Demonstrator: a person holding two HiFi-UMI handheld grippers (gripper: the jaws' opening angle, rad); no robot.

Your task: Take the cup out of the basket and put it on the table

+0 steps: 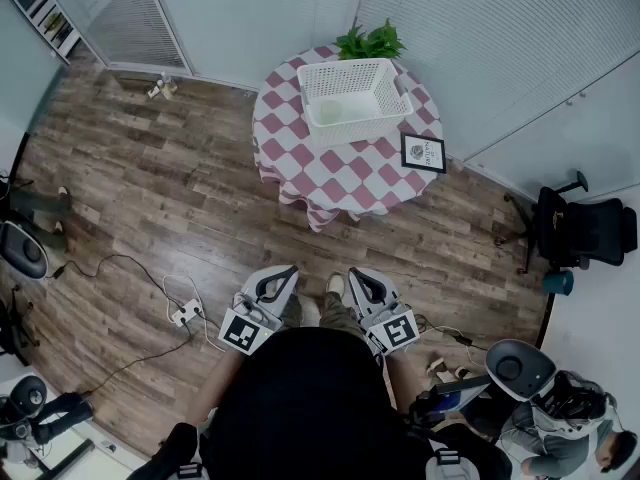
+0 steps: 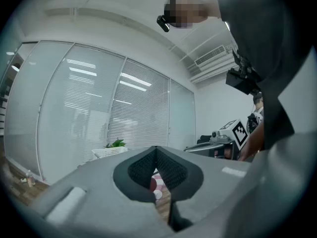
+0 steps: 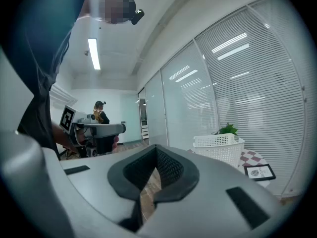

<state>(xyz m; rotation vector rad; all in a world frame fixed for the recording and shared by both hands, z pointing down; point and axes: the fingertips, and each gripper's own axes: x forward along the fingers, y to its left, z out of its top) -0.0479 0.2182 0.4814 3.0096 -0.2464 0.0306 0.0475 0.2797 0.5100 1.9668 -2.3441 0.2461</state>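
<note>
A white slatted basket stands on the round table with a red-and-white checked cloth, far ahead of me. Inside it, near the front left corner, sits a pale cup. Both grippers are held close to my body over the wooden floor, well short of the table. My left gripper is shut with nothing in it, its tips meeting in the left gripper view. My right gripper is likewise shut and empty. The basket shows to the right in the right gripper view, the cup hidden there.
A framed picture lies on the table's right side and a green plant stands behind the basket. Cables and a power strip lie on the floor at my left. An office chair stands far right.
</note>
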